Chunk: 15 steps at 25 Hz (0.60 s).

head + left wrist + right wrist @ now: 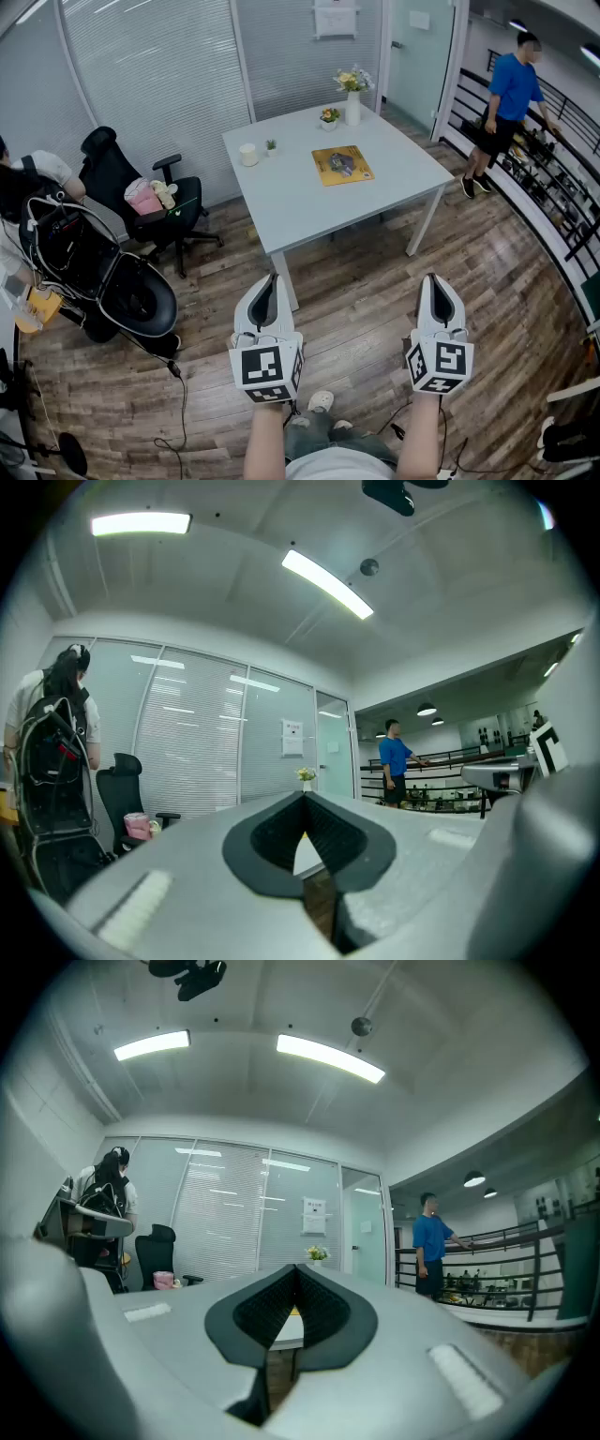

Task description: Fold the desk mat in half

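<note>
L tongs (272, 281) & R tongs (433, 279), both closed on nothing; 1 table (281, 187) w/ 1 desk mat (342, 165) ahead.

Office: glass partition (159, 84) w/ blinds, swivel chair (117, 173), white mtg table (291, 192).

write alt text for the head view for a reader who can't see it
The left gripper and right gripper point level, jaws shut and empty, over a wooden floor, short of a pale table. On it lie a flat yellow desk mat and a vase of flowers; a person in blue stands by a railing.
</note>
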{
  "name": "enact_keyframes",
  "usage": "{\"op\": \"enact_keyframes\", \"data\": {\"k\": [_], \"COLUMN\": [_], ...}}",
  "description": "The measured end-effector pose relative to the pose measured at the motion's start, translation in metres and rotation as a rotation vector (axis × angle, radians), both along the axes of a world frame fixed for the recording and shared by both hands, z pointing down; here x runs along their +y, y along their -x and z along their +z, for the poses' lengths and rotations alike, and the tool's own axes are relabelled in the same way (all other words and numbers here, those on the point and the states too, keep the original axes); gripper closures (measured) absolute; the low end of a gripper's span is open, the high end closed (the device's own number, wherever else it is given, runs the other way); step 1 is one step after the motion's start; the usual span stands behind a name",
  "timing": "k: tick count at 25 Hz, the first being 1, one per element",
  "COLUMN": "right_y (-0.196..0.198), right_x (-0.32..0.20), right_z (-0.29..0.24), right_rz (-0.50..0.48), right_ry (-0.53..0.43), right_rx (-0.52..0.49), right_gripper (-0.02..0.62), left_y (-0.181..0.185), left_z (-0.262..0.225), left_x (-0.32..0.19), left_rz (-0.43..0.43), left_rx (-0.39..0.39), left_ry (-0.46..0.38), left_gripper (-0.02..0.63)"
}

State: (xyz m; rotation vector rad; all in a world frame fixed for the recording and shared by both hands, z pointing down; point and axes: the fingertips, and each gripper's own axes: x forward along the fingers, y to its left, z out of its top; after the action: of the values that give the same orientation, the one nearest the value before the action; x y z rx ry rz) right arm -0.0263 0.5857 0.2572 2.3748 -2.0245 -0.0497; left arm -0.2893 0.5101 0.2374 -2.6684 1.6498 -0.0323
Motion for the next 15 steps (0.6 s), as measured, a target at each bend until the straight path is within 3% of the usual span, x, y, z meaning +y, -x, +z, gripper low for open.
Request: {"op": "enact_keyframes", "data": {"k": [15], "right_y": [-0.003], "right_x": [-0.022], "right_z": [0.007], "right_rz": [0.005], "right_ry": [0.016], "right_rx": [-0.003], "right_gripper": [0.574], "left_y": [-0.001], "left_z": [0.003], "left_x": [-0.023], "left_rz": [0.002], "left_rx": [0.009], "left_ry": [0.011], "left_gripper": [0.606]}}
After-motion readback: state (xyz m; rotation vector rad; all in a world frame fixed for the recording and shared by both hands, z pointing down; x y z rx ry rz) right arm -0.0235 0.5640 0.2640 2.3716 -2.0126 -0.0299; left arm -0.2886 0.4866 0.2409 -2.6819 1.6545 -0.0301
